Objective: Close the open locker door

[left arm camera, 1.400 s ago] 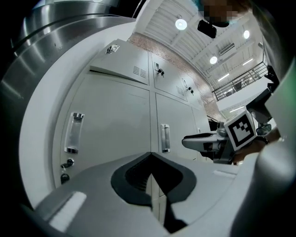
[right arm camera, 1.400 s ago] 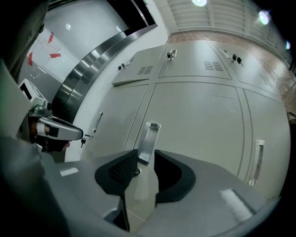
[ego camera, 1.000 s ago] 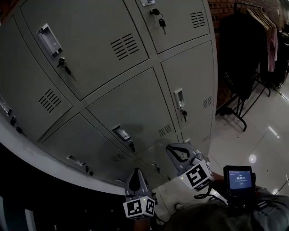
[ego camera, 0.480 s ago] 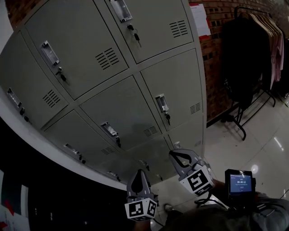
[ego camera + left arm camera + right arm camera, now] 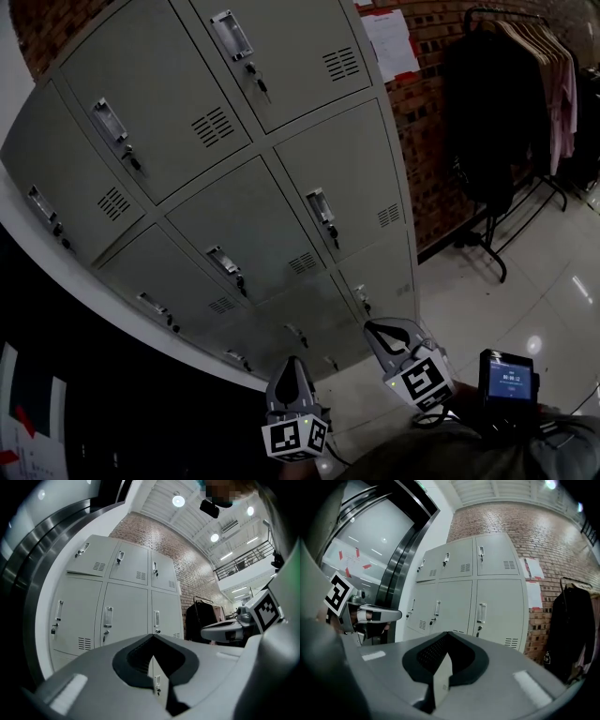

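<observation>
A grey bank of lockers [image 5: 253, 216] fills the upper left of the head view, and every door I see lies flush with keys hanging in the locks. My left gripper [image 5: 289, 364] hangs low in front of it, shut with nothing held, well short of the doors. My right gripper [image 5: 379, 329] is beside it to the right, also shut and empty. The left gripper view has its jaw tips [image 5: 152, 636] meeting before the lockers [image 5: 117, 616], with the right gripper [image 5: 208, 631] at the side. The right gripper view shows the tips [image 5: 449, 633] meeting too, and the left gripper [image 5: 391, 615] off to the left.
A brick wall [image 5: 431, 103] with pinned papers [image 5: 389, 42] stands right of the lockers. A clothes rack with dark garments [image 5: 506, 103] is at the far right on the glossy tiled floor [image 5: 525, 291]. A small lit screen [image 5: 506, 380] sits by my right hand. A dark doorframe [image 5: 94, 403] lies left.
The lockers have drawn farther off and shifted up and left, so more brick wall and floor show. Both grippers sit lower in the head view, still shut.
</observation>
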A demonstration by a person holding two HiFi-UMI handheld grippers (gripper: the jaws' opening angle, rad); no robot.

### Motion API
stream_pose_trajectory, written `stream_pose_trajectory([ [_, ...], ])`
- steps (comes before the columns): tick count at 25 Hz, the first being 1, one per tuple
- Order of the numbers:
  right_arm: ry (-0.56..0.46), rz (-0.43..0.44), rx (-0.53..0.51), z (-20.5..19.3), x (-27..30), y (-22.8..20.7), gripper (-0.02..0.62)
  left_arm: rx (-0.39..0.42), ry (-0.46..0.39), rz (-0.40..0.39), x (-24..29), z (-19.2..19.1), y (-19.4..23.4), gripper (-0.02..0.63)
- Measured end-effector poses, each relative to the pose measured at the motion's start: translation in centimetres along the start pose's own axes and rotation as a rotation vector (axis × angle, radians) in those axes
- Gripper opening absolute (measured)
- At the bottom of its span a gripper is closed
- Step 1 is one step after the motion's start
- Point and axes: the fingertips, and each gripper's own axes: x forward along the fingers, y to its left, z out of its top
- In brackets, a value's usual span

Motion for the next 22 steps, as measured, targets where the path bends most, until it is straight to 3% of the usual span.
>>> stream_pose_trajectory([
  [10,-0.022,-0.066,0.020,1.6,-5.9,7.1,0.006,-0.028,0.024,-0.047,-8.1,0.8,0.7,-0.003],
  [17,0.047,-0.080,0.031,0.8,-9.3,10.9,0.006,-0.036,0.029,-0.072,-12.5,0.0,0.8,-0.003],
  [22,0.034,-0.093,0.020,1.0,-10.7,12.8,0.006,-0.048,0.033,-0.066,-14.9,-0.3,1.0,-0.003],
])
